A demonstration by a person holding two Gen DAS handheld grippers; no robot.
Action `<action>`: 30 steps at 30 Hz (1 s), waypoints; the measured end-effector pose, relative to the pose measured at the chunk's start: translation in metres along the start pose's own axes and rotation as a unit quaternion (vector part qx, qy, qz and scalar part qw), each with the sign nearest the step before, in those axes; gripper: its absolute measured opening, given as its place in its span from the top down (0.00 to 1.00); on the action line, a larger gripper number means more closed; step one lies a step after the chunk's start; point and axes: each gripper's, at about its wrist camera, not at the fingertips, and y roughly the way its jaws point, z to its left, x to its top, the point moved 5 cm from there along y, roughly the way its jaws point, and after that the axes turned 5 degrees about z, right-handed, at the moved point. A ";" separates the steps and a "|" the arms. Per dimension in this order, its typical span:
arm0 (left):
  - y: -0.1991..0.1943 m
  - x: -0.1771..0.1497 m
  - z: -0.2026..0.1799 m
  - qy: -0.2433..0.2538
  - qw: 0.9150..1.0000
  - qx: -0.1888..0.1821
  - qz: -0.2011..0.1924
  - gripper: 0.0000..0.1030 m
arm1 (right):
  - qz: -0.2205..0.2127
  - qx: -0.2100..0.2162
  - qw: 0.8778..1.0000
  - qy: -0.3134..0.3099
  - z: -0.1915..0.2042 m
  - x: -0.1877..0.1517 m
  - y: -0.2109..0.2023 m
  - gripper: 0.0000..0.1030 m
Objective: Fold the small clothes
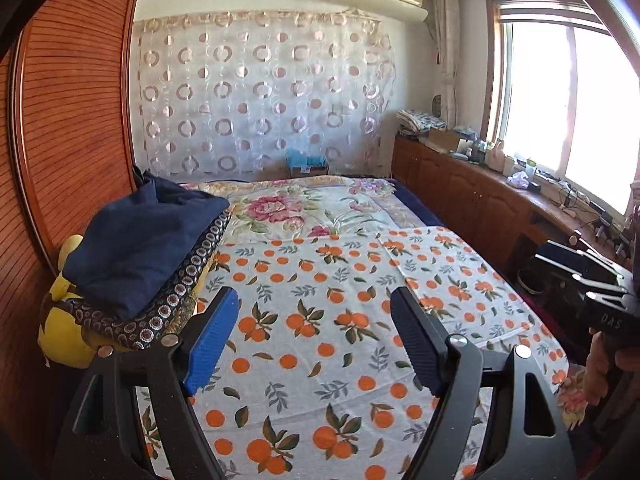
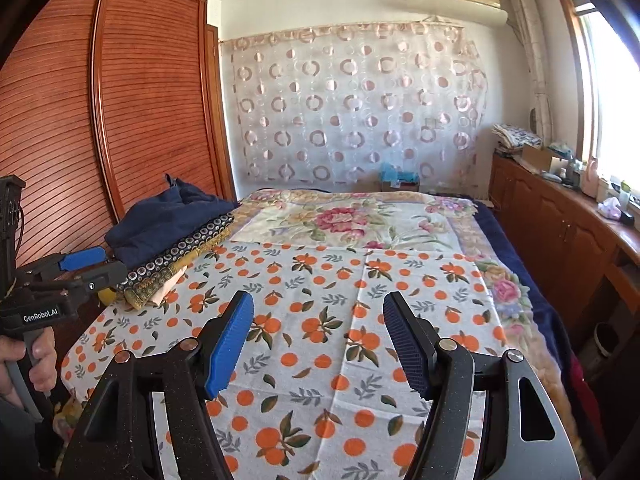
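A pile of folded clothes lies at the bed's left edge: a dark navy garment [image 1: 136, 248] on top of a dark fabric with ring pattern [image 1: 176, 300]. It also shows in the right wrist view [image 2: 168, 220]. My left gripper [image 1: 314, 316] is open and empty above the orange-print cloth [image 1: 320, 320], right of the pile. My right gripper [image 2: 318, 320] is open and empty above the same cloth [image 2: 320, 312]. The left gripper also shows at the left of the right wrist view [image 2: 86, 266], beside the pile.
A yellow plush toy [image 1: 64, 332] lies under the pile. A floral blanket [image 2: 352, 216] covers the far bed. A wooden wardrobe [image 2: 120, 100] stands left. A low cabinet [image 2: 560, 216] with clutter runs along the window on the right.
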 end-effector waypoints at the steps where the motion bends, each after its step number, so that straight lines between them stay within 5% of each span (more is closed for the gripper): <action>1: -0.005 0.003 -0.002 -0.001 1.000 -0.001 -0.004 0.23 | -0.002 0.000 1.000 0.002 0.001 0.000 -0.003 0.33; 14: -0.056 0.024 -0.018 0.012 0.999 0.019 -0.049 0.23 | -0.056 -0.012 0.998 0.005 0.005 0.003 -0.057 0.32; 19: -0.068 0.021 -0.015 0.009 0.998 0.027 -0.058 0.23 | -0.073 -0.012 0.997 0.007 0.009 -0.004 -0.065 0.18; 30: -0.065 0.013 -0.013 0.002 0.998 0.036 -0.052 0.23 | -0.074 -0.022 0.997 -0.001 0.009 -0.013 -0.058 0.14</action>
